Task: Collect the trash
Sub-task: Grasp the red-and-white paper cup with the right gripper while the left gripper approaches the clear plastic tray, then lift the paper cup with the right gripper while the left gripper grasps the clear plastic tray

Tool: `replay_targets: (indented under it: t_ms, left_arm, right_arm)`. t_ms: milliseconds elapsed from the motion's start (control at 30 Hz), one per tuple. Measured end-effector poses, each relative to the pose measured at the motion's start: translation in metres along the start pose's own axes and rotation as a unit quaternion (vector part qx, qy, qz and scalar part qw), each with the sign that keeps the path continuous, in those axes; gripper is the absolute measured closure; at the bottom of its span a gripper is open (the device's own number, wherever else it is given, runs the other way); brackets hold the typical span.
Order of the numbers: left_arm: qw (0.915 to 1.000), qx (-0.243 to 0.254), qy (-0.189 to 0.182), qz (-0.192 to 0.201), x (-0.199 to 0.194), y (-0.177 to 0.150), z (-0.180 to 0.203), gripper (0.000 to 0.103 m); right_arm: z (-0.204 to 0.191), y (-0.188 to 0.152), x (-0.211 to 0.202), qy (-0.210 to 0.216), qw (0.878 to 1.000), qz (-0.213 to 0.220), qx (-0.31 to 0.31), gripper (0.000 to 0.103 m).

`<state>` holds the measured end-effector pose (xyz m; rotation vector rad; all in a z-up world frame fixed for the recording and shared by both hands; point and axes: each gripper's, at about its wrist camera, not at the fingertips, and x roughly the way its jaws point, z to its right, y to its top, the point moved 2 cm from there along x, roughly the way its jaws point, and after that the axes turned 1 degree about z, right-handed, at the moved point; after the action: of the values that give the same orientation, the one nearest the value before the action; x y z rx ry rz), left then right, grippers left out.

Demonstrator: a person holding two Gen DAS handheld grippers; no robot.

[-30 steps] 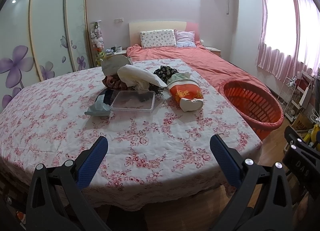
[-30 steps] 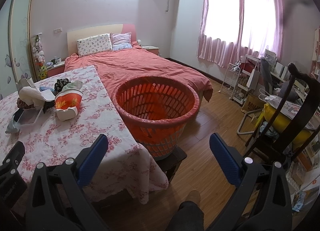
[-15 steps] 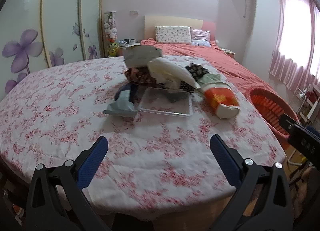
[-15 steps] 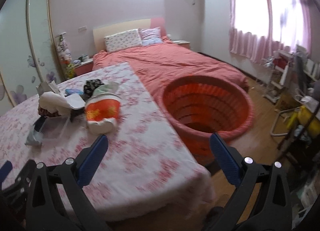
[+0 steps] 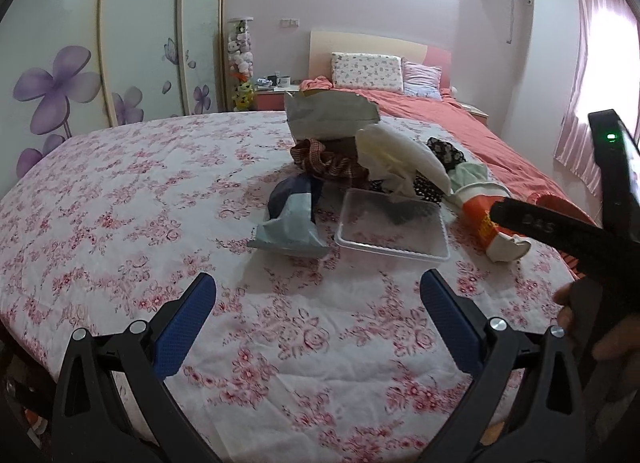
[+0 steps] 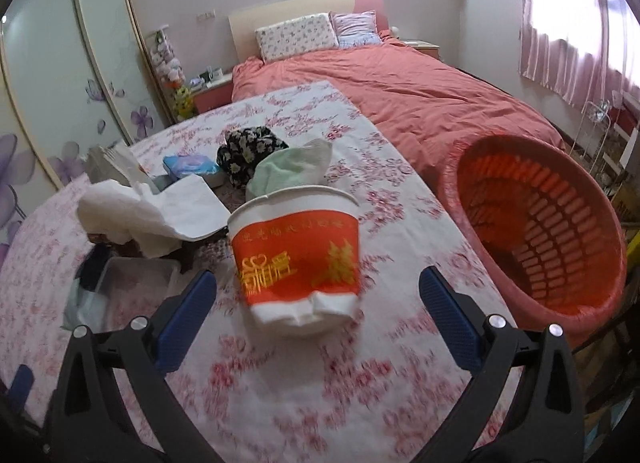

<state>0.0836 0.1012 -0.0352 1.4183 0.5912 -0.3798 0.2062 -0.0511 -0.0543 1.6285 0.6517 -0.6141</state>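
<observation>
A pile of trash lies on the floral tablecloth (image 5: 120, 203): a clear plastic tray (image 5: 390, 229), a blue-grey pouch (image 5: 290, 223), crumpled white paper (image 5: 396, 159) and a paper bag (image 5: 332, 115). An orange and white paper cup (image 6: 298, 255) lies on its side, base toward me, just beyond my open right gripper (image 6: 318, 303); it also shows in the left wrist view (image 5: 480, 219). My left gripper (image 5: 318, 307) is open and empty over the cloth, short of the tray. An orange basket (image 6: 536, 231) stands right of the table.
A bed with a coral cover (image 6: 400, 83) lies behind the table. Wardrobe doors with purple flowers (image 5: 60, 83) stand at left. A dark floral cloth (image 6: 250, 151) and a blue tissue pack (image 6: 190, 165) lie behind the cup. The right gripper's body (image 5: 580, 231) crosses the left view.
Both grippers have moved forward over the table. The right one has swung left from the basket to the orange cup, which now lies close before its open fingers.
</observation>
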Motion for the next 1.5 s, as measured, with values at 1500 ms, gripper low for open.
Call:
replay_targets:
  t_ms: [1500]
  left_arm:
    - [0.9863,0.072,-0.092,-0.116,0.091,0.028,0.055,0.002]
  right_arm:
    - [0.031,-0.007,0.012,-0.007,1.0,-0.028,-0.006,0.03]
